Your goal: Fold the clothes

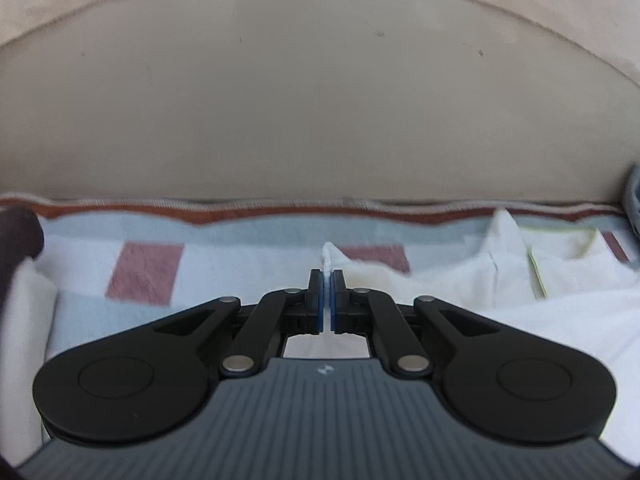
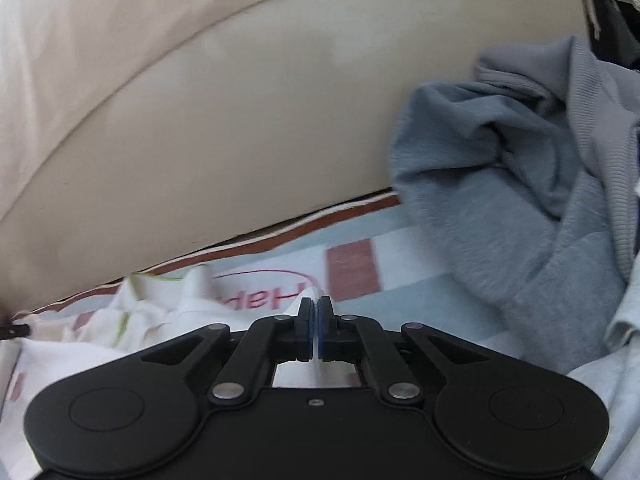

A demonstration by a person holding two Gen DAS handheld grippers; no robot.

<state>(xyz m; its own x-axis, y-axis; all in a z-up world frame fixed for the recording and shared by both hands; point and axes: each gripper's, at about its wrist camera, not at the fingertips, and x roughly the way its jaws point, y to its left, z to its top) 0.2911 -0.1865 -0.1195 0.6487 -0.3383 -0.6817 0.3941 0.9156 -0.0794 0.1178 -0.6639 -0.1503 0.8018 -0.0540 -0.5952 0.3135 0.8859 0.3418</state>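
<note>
Tongs, left (image 1: 327,276) and right (image 2: 315,307), pinching white garment (image 1: 520,304).

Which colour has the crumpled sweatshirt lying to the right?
Grey sweatshirt, with a ribbed hem; the right wrist view shows it best.

— What are the clothes made of?
— The white garment (image 1: 540,308) is thin, soft cloth; the grey sweatshirt (image 2: 520,200) is fleecy with ribbed knit edges.
— And underneath?
— A matt woven bedspread (image 1: 248,232), against a smooth beige headboard (image 1: 320,120).
</note>
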